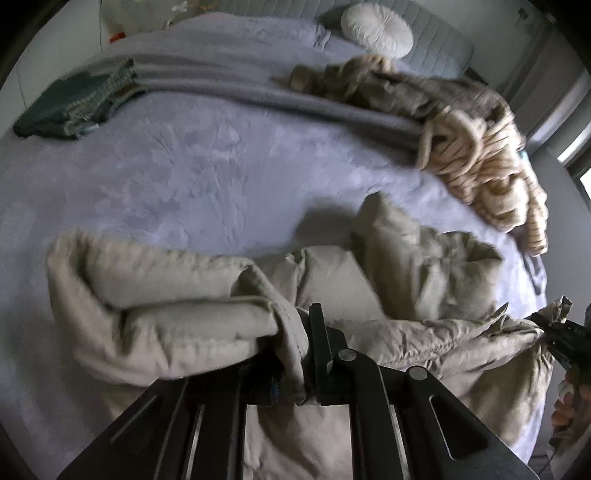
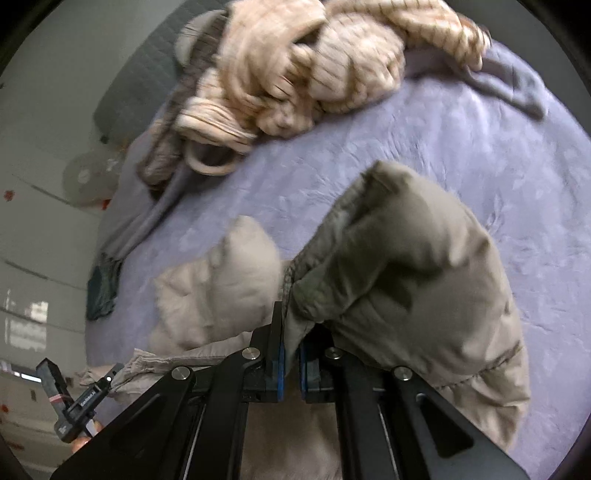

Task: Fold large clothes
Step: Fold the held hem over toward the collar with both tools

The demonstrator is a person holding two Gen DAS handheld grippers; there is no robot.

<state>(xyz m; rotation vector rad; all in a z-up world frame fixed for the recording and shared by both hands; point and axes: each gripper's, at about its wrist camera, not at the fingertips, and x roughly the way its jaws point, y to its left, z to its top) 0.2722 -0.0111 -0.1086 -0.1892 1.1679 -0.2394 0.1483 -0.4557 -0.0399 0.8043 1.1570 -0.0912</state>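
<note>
Lilac bedspread (image 1: 184, 177) under beige padded jacket (image 1: 177, 314), round cushion (image 1: 376, 29) beyond

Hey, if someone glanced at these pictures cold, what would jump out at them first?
Probably the puffy beige jacket bunched on the near side of the lilac bedspread, pinched by the left hand-held gripper and the right hand-held gripper. Next, the heap of cream striped clothes beyond it.

My right gripper (image 2: 291, 350) is clamped on an edge of the puffy beige quilted jacket (image 2: 406, 273), bunched over the lavender bedspread (image 2: 461, 140). Cream striped knit blanket (image 2: 303, 66) heaped beyond; my left gripper (image 2: 79, 402) sits low left.
</note>
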